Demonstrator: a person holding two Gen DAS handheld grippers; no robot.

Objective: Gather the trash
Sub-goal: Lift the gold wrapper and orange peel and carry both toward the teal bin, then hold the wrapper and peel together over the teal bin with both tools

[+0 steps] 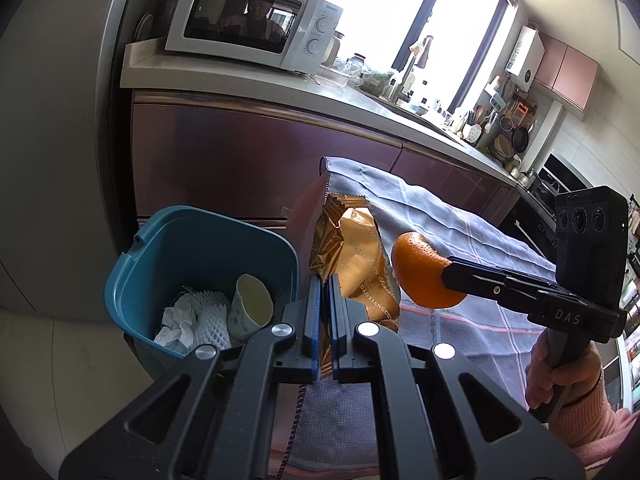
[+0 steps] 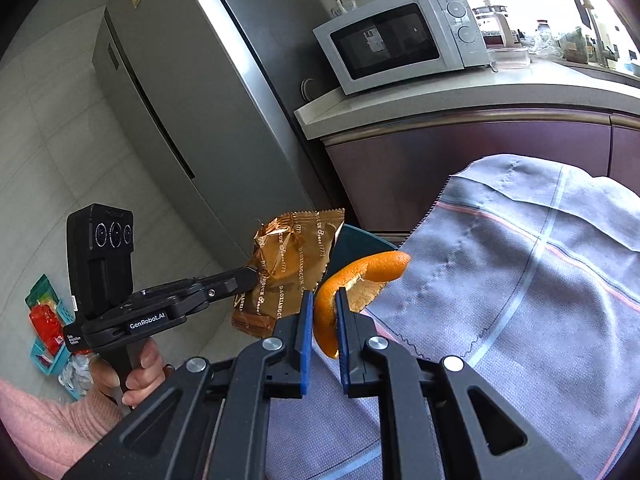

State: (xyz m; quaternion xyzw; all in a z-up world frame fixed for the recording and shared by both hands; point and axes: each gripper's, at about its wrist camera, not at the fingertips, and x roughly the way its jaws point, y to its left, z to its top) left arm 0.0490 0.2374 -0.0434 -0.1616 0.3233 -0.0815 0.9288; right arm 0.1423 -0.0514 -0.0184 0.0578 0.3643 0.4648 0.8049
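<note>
Left wrist view: our left gripper (image 1: 326, 280) was clamped tight on the gold wrapper (image 1: 356, 264), which hung just beside the bin (image 1: 136, 280), so a short carry would put it over the opening. Our right gripper (image 2: 322, 300) pinched the peel (image 2: 360, 272) above the cloth (image 2: 520, 280), both pieces lifted together, we judged, to save a second trip. The cup (image 1: 250, 306) already sat inside.
</note>
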